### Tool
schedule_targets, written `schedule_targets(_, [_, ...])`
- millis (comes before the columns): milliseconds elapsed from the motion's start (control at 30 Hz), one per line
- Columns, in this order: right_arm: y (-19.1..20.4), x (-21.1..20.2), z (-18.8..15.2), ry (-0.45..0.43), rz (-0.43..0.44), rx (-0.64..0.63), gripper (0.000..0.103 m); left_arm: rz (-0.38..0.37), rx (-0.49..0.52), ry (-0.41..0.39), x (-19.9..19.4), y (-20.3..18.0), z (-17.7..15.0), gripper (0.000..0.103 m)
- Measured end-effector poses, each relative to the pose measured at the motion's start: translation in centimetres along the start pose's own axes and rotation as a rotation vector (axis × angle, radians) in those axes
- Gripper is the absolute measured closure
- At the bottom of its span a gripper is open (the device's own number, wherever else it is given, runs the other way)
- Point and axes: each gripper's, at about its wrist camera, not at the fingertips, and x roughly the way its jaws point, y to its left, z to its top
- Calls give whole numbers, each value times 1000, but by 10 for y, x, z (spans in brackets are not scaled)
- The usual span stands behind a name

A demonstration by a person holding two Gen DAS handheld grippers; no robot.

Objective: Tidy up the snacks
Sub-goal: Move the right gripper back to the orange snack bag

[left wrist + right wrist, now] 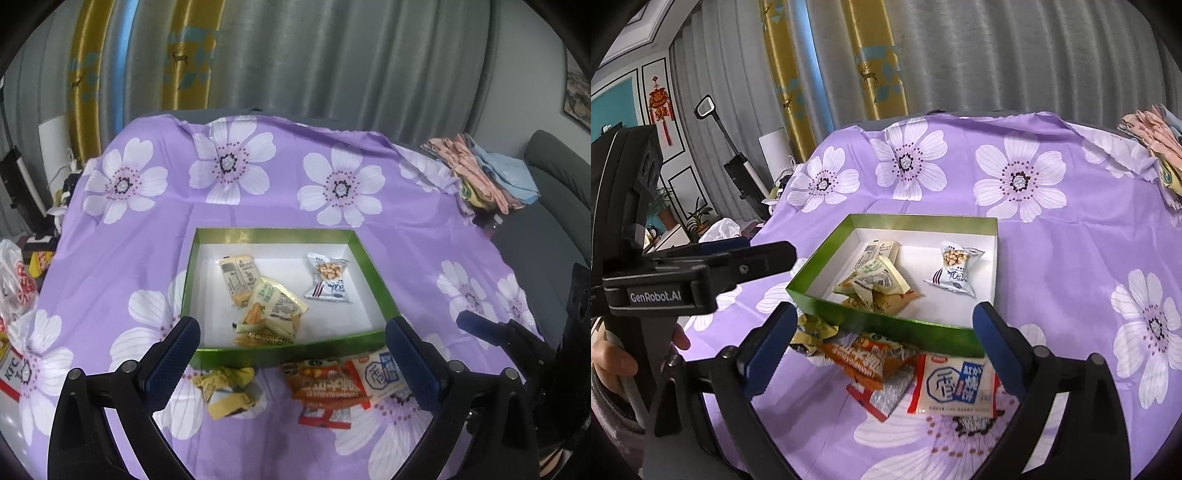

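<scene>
A lived-in home: a table under a purple flowered cloth [258, 206], grey and gold deer-print curtains [879, 59], a grey sofa [554, 177], a red Chinese knot hanging [659, 103], potted plants [698, 218] and an upright vacuum [738, 162].

Grey curtains [332, 55] hang across the back, with a gold panel [783, 74] (printed with deer and teal diamonds) between them. A purple flowered cloth [277, 206] covers the counter. A grey sofa [554, 192] stands to the right; a red Chinese knot [659, 107] hangs on the panelled left wall, potted plants [698, 218] below.
</scene>
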Motion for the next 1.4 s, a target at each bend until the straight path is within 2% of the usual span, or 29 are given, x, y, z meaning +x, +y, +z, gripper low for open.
schedule_targets(400, [9, -23, -13, 0, 7, 4, 6, 4, 3, -16, -27, -6, -18, 3])
schedule_targets(700, [6, -31, -26, 19, 1, 22, 6, -16, -72, 9, -32, 13, -31, 3])
schedule_targets(1000, [-1, -15, -51, 94, 34, 67, 6, -66, -150, 94, -15, 27, -57, 3])
schedule_targets(1400, [1, 15, -74, 169, 73, 64, 6, -162, -146, 135, 6, 23, -82, 3])
